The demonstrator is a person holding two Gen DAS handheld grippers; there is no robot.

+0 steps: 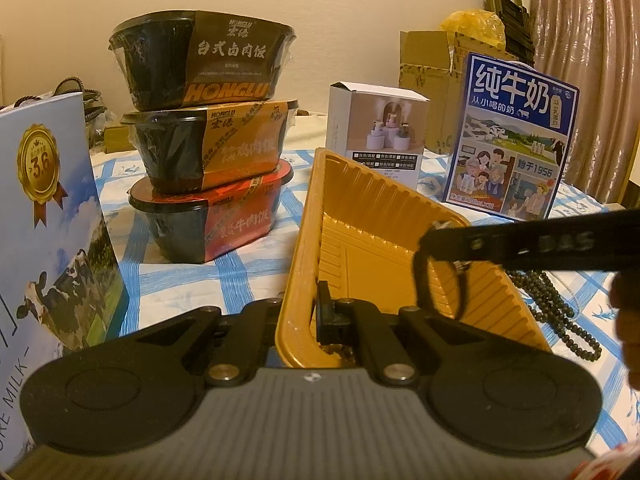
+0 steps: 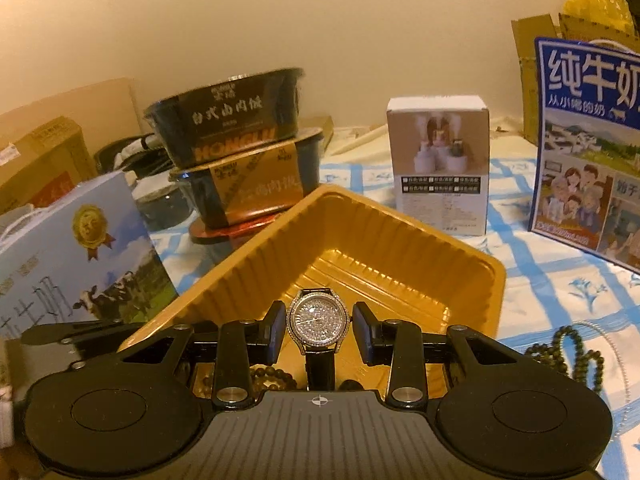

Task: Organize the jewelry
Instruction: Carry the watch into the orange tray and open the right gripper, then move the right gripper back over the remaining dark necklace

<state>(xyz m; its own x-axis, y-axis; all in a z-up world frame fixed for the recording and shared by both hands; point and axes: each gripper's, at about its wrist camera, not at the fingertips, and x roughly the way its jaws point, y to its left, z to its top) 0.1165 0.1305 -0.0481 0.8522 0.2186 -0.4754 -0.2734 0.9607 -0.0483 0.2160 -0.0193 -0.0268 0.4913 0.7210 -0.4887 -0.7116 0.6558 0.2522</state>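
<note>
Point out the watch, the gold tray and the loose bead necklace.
watch point(image 2: 318, 322): right wrist view, on its dial.
gold tray point(image 2: 384, 236): right wrist view, on its ribbed far wall.
bead necklace point(image 1: 560, 304): left wrist view, on its strands.

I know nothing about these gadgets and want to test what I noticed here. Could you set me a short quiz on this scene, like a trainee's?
1. True or false: the left gripper is clamped on the wall of the gold tray.
2. What is held between the pads of the right gripper? A: a ring. B: a jewelled watch. C: a hair clip.
3. How many meal bowls are stacked behind the tray?

Key: 1 true; 2 B; 3 three.
</note>
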